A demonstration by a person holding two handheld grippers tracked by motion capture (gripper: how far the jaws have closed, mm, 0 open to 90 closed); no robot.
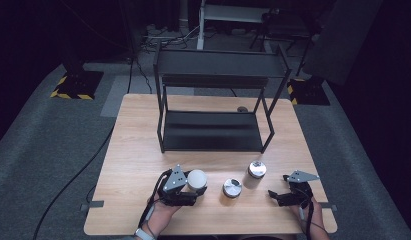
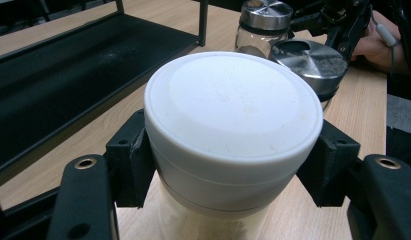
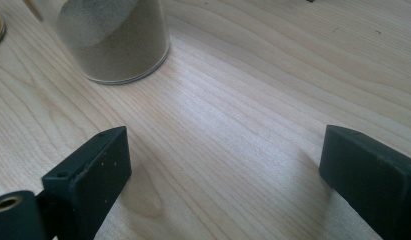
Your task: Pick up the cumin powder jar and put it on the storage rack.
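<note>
Left gripper [image 1: 194, 190] clamped on a white-lidded round jar [image 1: 196, 178] near the front edge of the pale wooden table [image 1: 138, 160], pads pressing both sides just under the lid. From the left gripper view, white lid [image 2: 233, 107] seen close, frosted pale body below it, black pads [image 2: 130, 157] tight against the sides; beyond, a short glass jar with a brushed steel lid [image 2: 313, 60] and a taller steel-capped glass jar [image 2: 263, 22], with the right gripper past them. In the high view, short jar [image 1: 232, 188] just beside the held jar, taller one [image 1: 256, 170] a little further back. Right gripper [image 1: 282, 196] wide open over bare wood near the table's right front corner, nothing between its jaws. From the right gripper view, grainy tan powder inside a clear jar [image 3: 115, 40] at upper left, well apart from the pads. Black two-tier metal shelf rack [image 1: 213, 130] at the table's back half; open wood between rack and jars, narrow strip between grippers and front edge.
</note>
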